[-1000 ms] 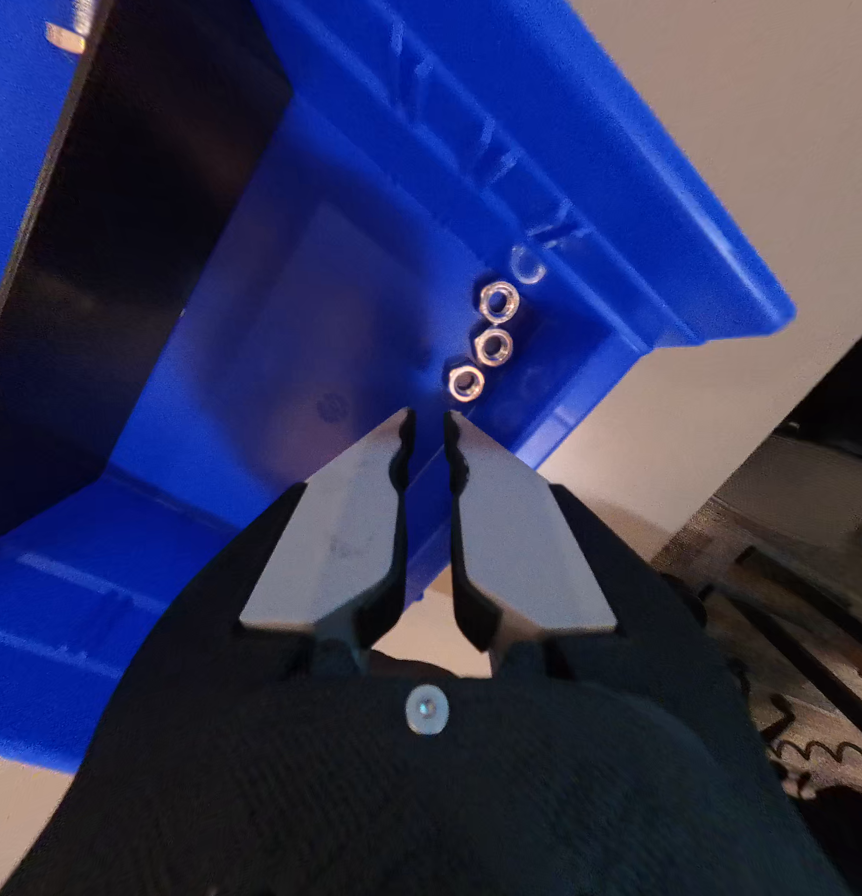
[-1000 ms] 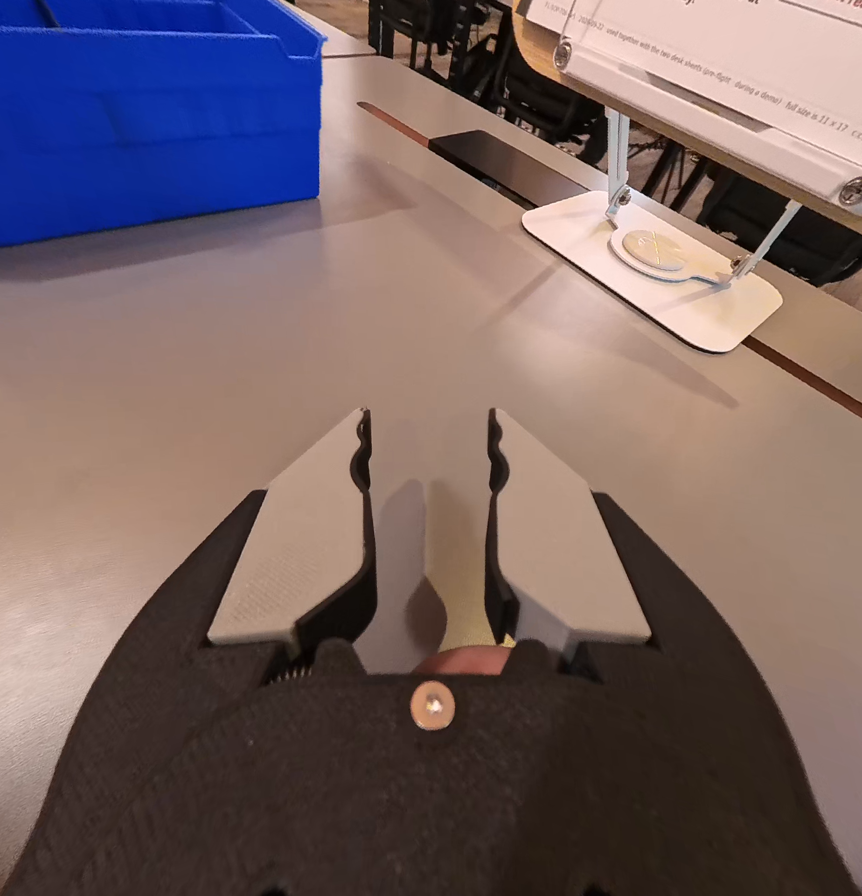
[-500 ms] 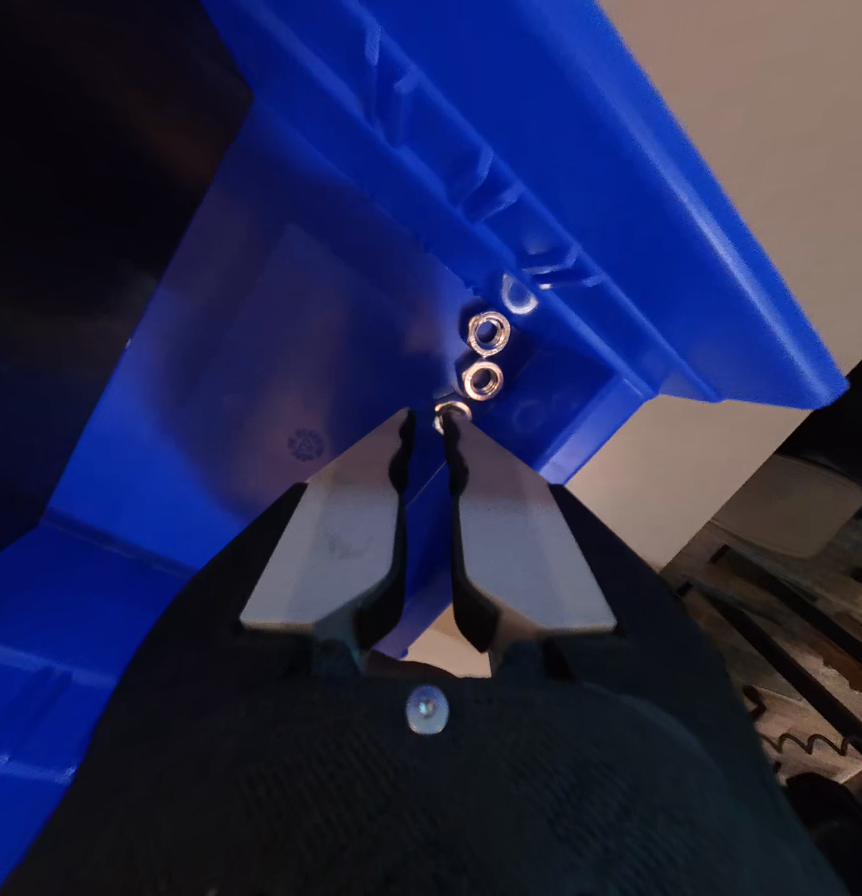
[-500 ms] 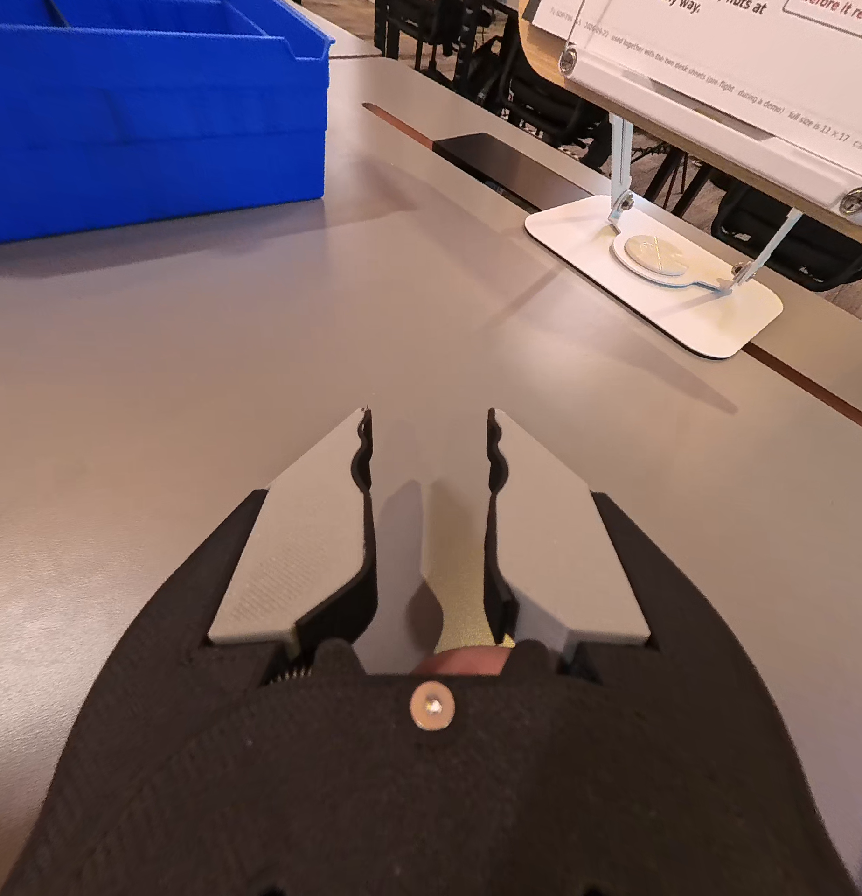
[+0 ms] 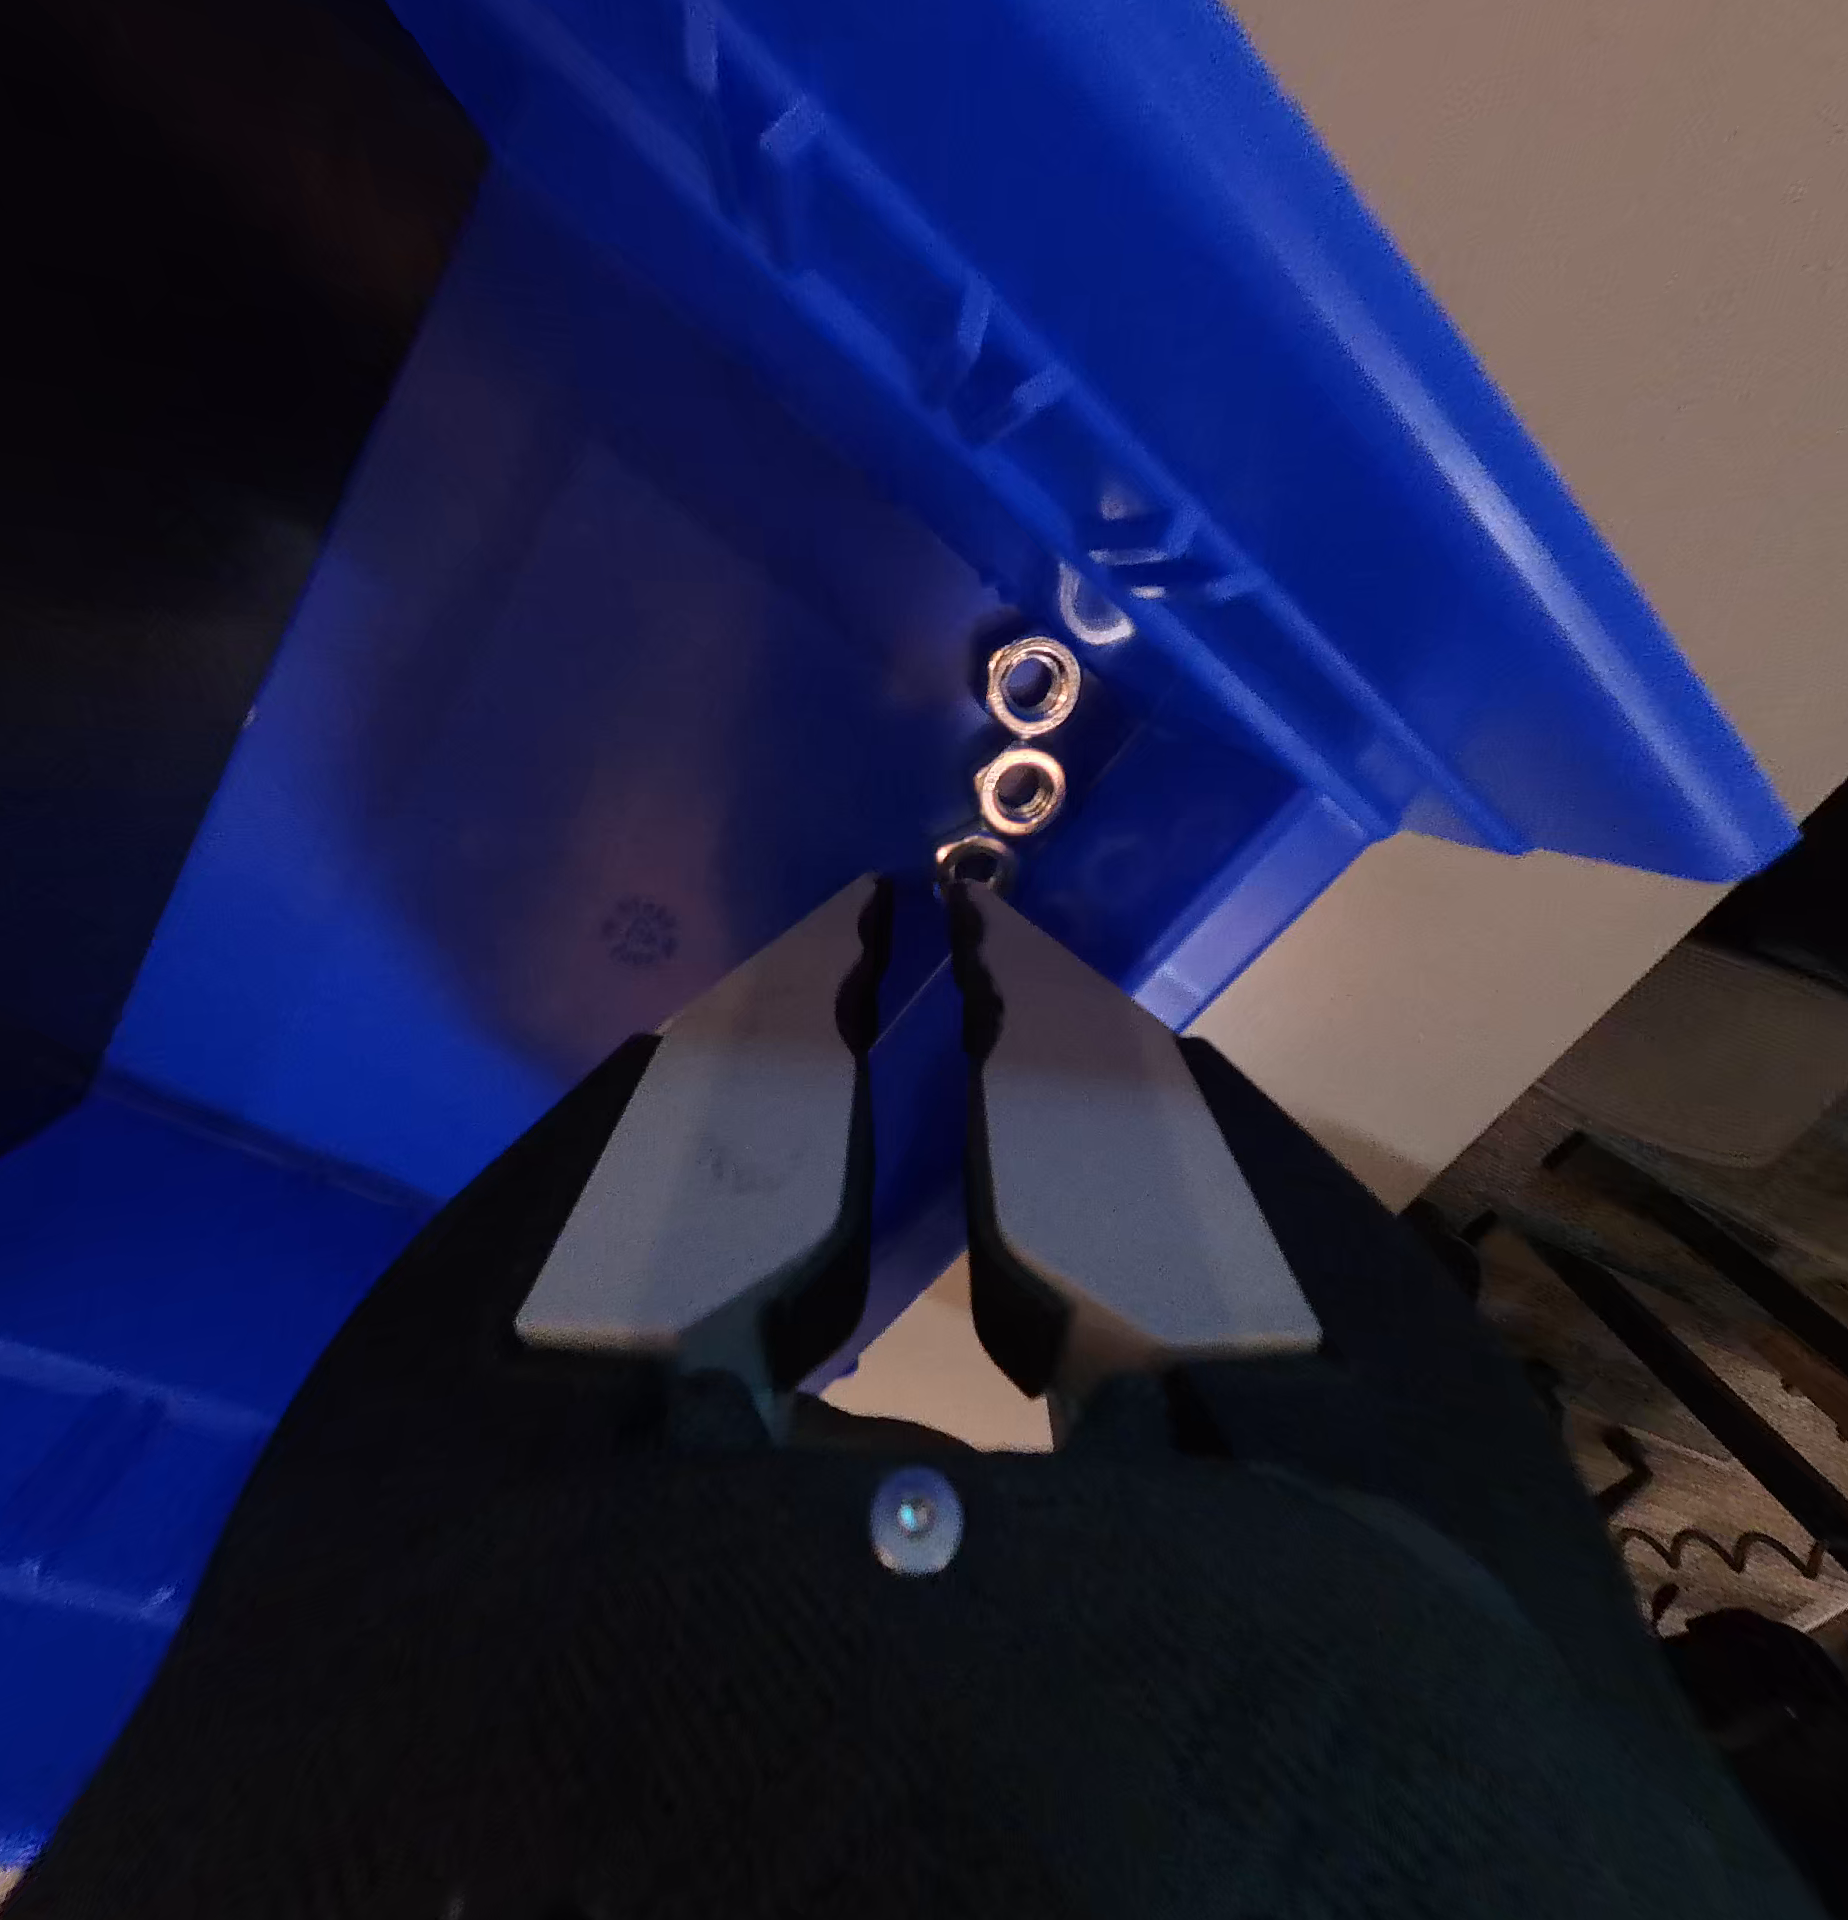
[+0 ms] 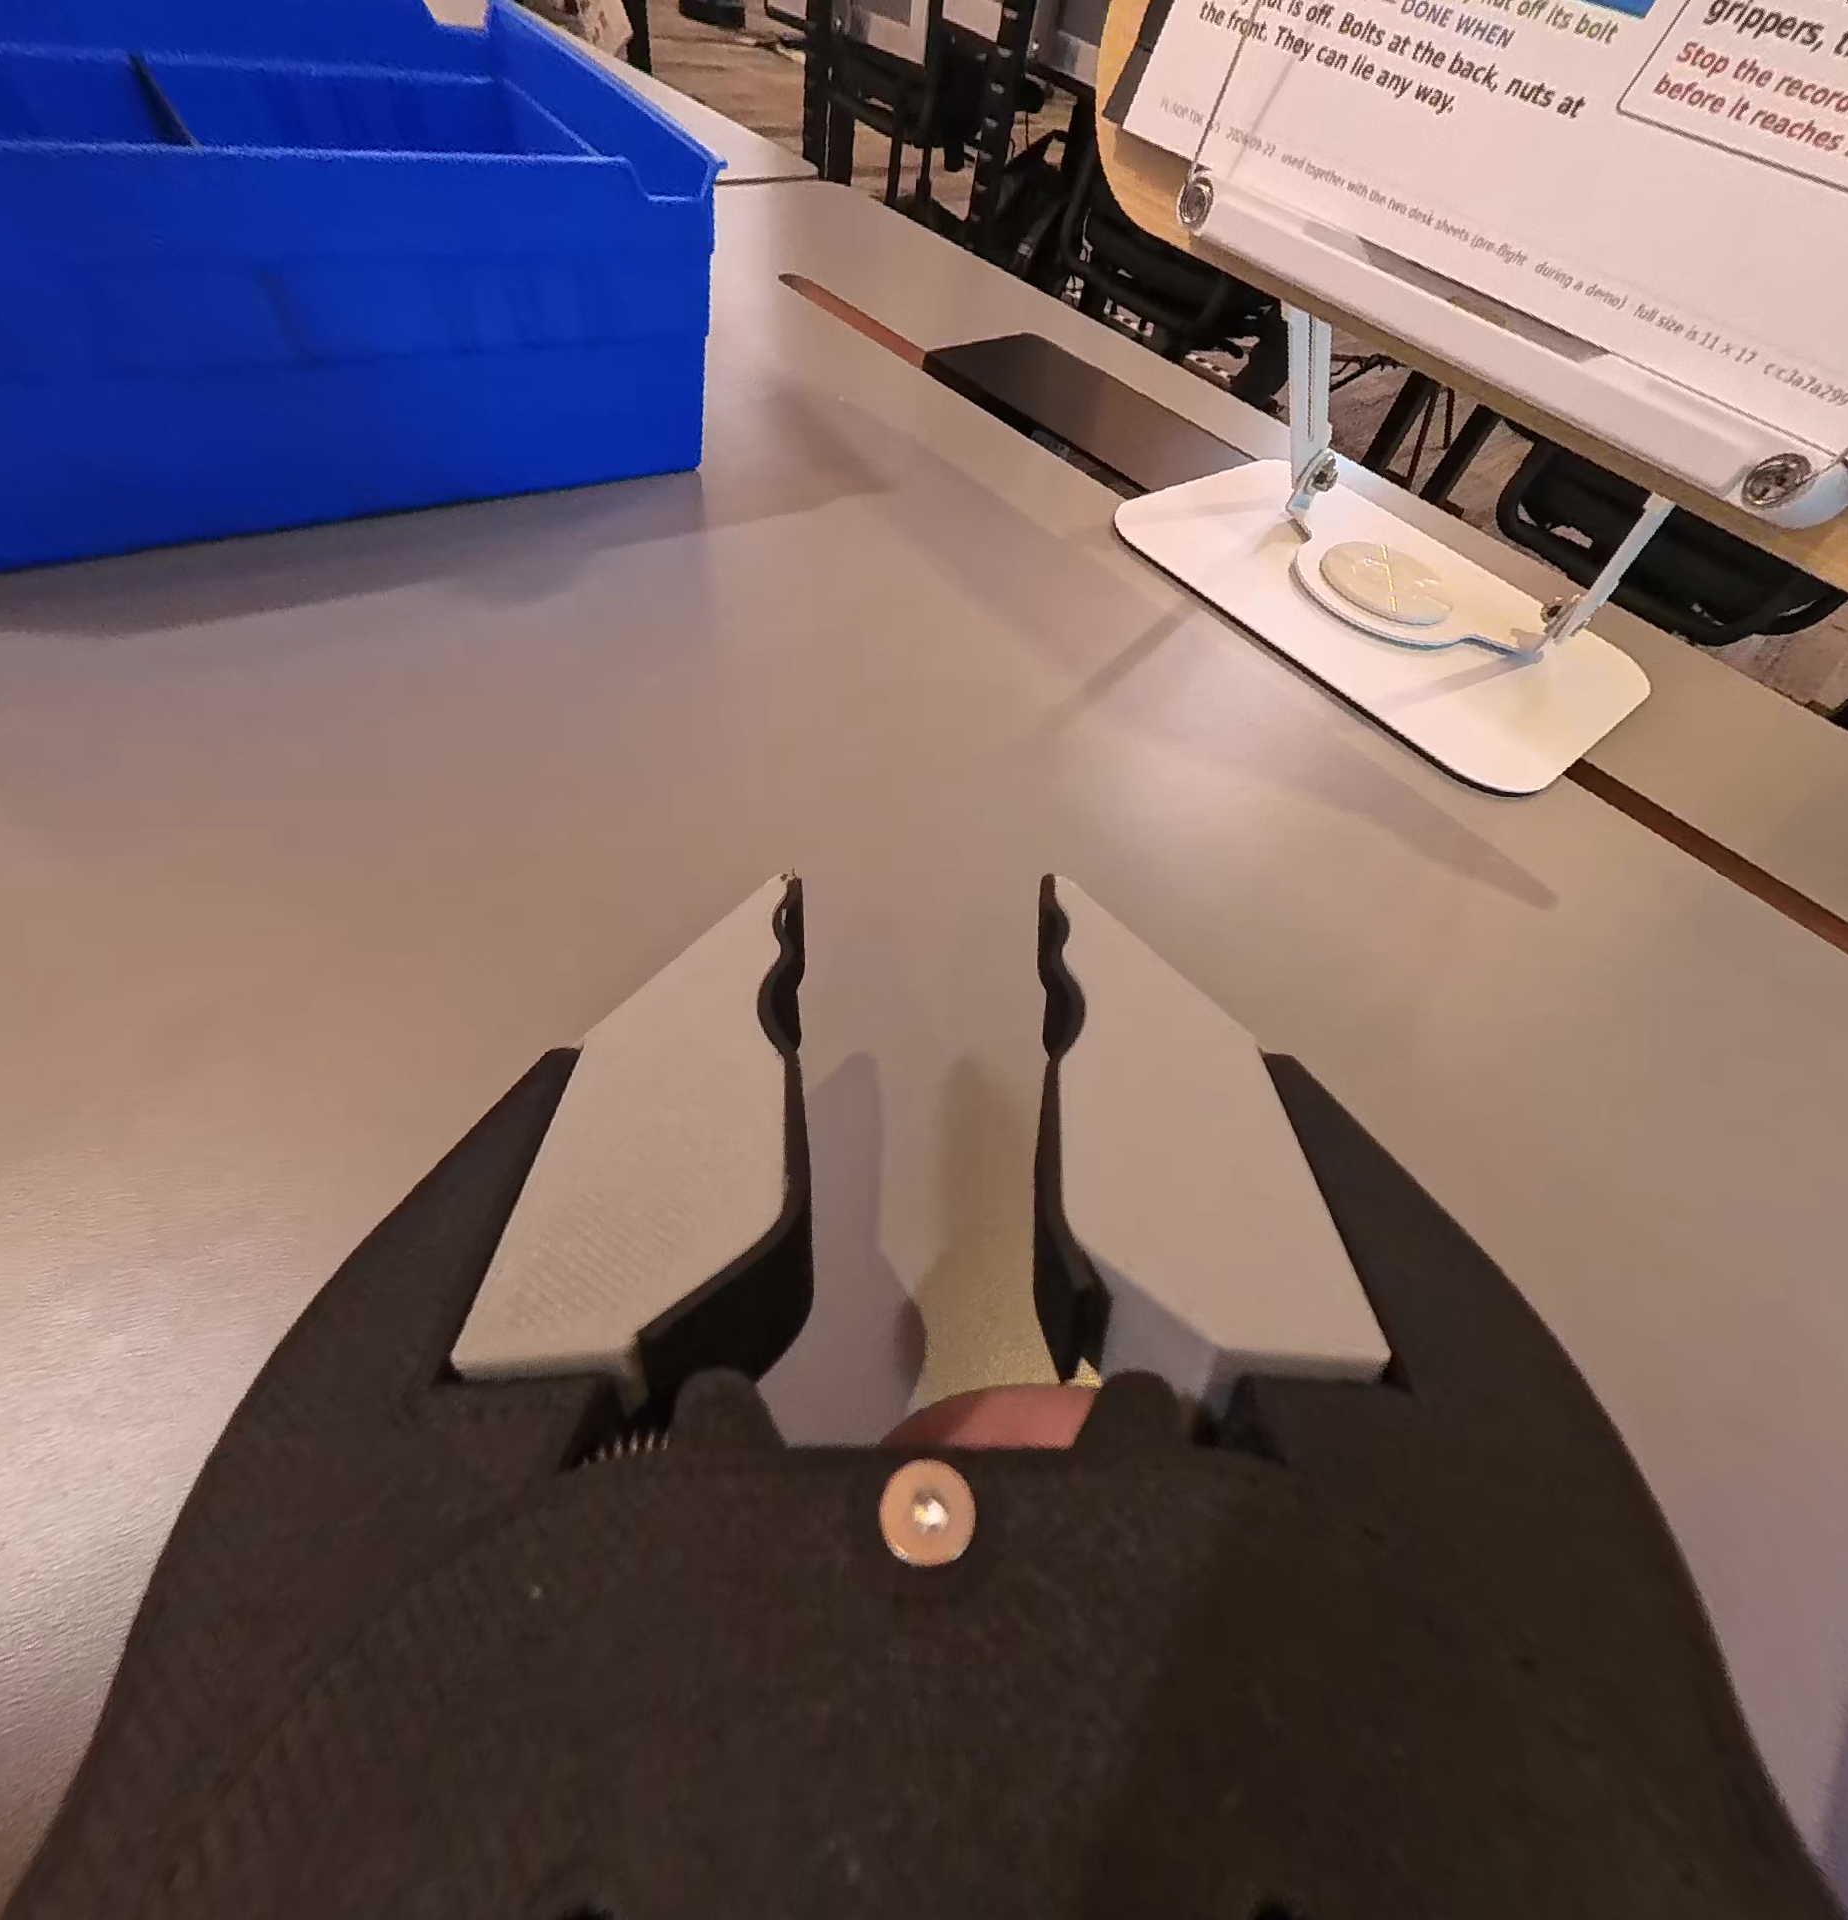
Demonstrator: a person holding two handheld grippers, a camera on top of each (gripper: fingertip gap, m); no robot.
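Observation:
Three silver nuts lie in a row in a corner of the blue bin [image 5: 1211, 364]: a far nut [image 5: 1032, 688], a middle nut [image 5: 1022, 800] and a near nut [image 5: 974, 860]. My left gripper [image 5: 915, 894] is inside the bin, jaws a narrow gap apart with nothing between them. Its right fingertip [image 5: 967, 920] is at the near nut and partly hides it. My right gripper [image 6: 918, 883] is open and empty, low over the grey table [image 6: 380, 831]. The blue bin [image 6: 328, 343] stands to its far left.
A black divider [image 5: 172, 312] walls the bin compartment on the left. A white stand base [image 6: 1419, 665] carries a slanted printed board [image 6: 1522, 208] at the far right of the table. A dark flat patch [image 6: 1055, 384] lies behind it. Chairs and a floor lie beyond the table edge. Between my left fingertips and the far nut [image 5: 1032, 688] there is roughly 4 centimetres.
My left gripper has moved forward into the bin corner, so the near nut now sits at its right fingertip. The right gripper has tilted up slightly, jaws unchanged.

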